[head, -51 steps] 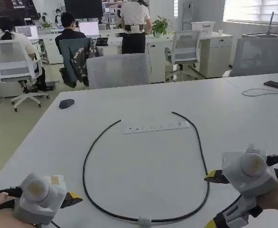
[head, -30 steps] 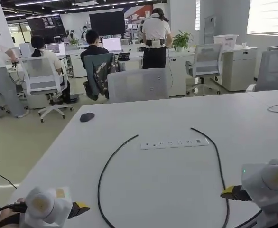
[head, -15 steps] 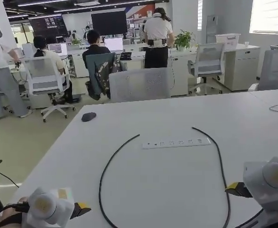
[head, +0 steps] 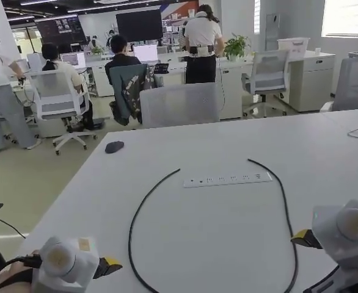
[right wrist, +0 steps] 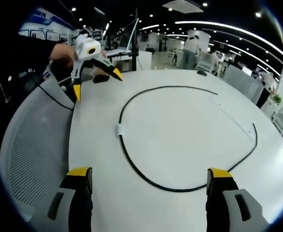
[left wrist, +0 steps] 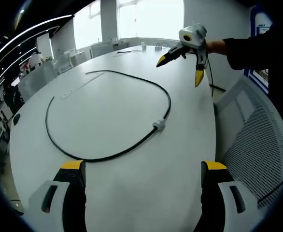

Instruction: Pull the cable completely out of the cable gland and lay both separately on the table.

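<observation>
Where the head view looks down the room, a broad white rectangular table (head: 215, 226) takes up the lower half, its top bare apart from a few things. At twelve o'clock past its far edge stands a grey mesh-backed office chair (head: 179, 105), with people at desks beyond it.

On the table a long thin black cable (head: 132, 226) lies in one wide open loop, its two free ends pointing toward the far side at about eleven and one o'clock. Between those ends, at twelve o'clock of the loop, lies a flat white plastic power strip (head: 228, 179), apart from the cable on the left and just beside it on the right.

The left gripper (left wrist: 144, 166), a white handheld tool with yellow-and-black tips, is at seven o'clock in the head view; its own view shows the two jaws spread wide with nothing between them. The right gripper (right wrist: 148, 172), of the same make, is at four o'clock in the head view, and its jaws likewise stand wide apart and bare. Both hover over the near edge, well clear of the cable.

At ten o'clock from the loop, near the table's left edge, sits a small dark oval computer mouse (head: 114, 146).

The small white plastic cable gland (left wrist: 159, 126) rests on the table with the cable running through it, at one o'clock from the left jaws and at nine o'clock of the loop in the right gripper view.
</observation>
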Demonstrator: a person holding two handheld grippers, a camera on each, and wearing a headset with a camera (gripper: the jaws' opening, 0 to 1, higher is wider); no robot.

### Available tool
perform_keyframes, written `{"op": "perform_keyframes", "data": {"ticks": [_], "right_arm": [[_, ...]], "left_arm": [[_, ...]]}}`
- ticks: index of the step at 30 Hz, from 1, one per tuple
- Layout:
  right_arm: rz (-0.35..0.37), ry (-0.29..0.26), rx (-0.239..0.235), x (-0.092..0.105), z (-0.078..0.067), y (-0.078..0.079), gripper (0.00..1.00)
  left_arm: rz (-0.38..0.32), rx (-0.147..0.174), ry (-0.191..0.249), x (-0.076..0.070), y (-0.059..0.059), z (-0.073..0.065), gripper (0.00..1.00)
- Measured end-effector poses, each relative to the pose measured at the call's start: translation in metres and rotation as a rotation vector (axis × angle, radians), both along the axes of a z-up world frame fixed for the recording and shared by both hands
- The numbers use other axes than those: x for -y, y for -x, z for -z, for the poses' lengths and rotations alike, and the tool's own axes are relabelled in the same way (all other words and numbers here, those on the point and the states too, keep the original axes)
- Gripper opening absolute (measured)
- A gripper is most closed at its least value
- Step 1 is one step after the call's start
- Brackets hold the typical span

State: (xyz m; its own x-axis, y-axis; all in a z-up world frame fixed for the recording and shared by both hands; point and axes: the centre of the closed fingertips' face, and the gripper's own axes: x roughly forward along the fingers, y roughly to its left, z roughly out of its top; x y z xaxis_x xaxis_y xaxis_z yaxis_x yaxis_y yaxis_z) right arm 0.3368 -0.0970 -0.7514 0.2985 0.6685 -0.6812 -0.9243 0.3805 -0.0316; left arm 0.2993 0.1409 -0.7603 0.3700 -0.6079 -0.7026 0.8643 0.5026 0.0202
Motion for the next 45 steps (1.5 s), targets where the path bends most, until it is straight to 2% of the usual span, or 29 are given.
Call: {"op": "perform_keyframes", "data": {"ticks": [7,10,12,13,16,17,20,24,29,32,33,35,37,38,40,41,43,45], "right_arm": [[0.003,-0.004,-0.024,0.0,0.003,-0.002,1.0],[-0.001,0.003,-0.018,0.001,0.006,-0.002,1.0],[-0.001,0.003,-0.022,0.002,0.007,-0.003,1.0],[-0.002,0.003,-0.021,0.001,0.007,-0.003,1.0],[-0.002,-0.007,-0.025,0.0,0.006,-0.005,1.0],[-0.001,-0.027,-0.028,-0.003,0.004,-0.005,1.0],[-0.006,-0.043,-0.024,-0.007,0.002,-0.006,1.0],[-0.026,-0.027,-0.032,-0.01,0.008,-0.004,1.0],[-0.04,-0.021,-0.041,-0.011,0.012,-0.004,1.0],[-0.06,-0.033,-0.037,-0.016,0.012,-0.002,1.0],[-0.075,-0.027,-0.017,-0.018,0.014,-0.003,0.99],[-0.102,-0.033,0.044,-0.024,0.012,-0.005,0.95],[-0.094,-0.038,0.024,-0.029,0.014,-0.003,0.89],[-0.092,-0.046,-0.008,-0.034,0.016,0.0,0.85],[-0.093,-0.055,-0.003,-0.041,0.018,-0.001,0.81],[-0.101,-0.055,-0.028,-0.046,0.02,0.002,0.79],[-0.115,-0.077,-0.046,-0.056,0.023,0.004,0.74],[-0.135,-0.097,-0.041,-0.065,0.023,0.007,0.63]], "left_arm": [[0.006,-0.028,-0.003,-0.001,0.002,0.004,0.99],[0.007,-0.031,-0.014,-0.002,0.002,0.006,0.99],[-0.015,-0.056,-0.02,-0.004,0.001,0.009,0.99],[-0.016,-0.057,-0.022,-0.005,0.001,0.011,0.99],[-0.008,-0.048,-0.045,-0.008,0.0,0.014,0.99],[-0.006,-0.046,-0.044,-0.008,0.0,0.014,0.99],[-0.018,-0.038,-0.029,-0.004,-0.003,0.011,0.99],[0.001,-0.021,-0.027,0.002,-0.003,0.012,0.99],[0.021,-0.008,-0.051,-0.002,-0.002,0.015,0.99],[0.001,-0.01,-0.012,-0.002,-0.003,0.013,0.99],[0.0,-0.007,-0.013,-0.002,-0.003,0.014,0.99],[0.01,-0.007,-0.026,-0.004,-0.003,0.015,0.99],[0.014,-0.002,-0.027,-0.003,-0.003,0.016,0.99],[0.013,0.001,-0.02,-0.002,-0.004,0.015,0.99],[0.0,0.014,0.015,0.003,-0.007,0.012,0.99],[-0.006,0.013,0.036,0.006,-0.008,0.01,0.99],[-0.002,0.028,0.057,0.011,-0.01,0.006,0.99],[0.011,0.045,0.069,0.019,-0.01,0.003,0.99]]}}
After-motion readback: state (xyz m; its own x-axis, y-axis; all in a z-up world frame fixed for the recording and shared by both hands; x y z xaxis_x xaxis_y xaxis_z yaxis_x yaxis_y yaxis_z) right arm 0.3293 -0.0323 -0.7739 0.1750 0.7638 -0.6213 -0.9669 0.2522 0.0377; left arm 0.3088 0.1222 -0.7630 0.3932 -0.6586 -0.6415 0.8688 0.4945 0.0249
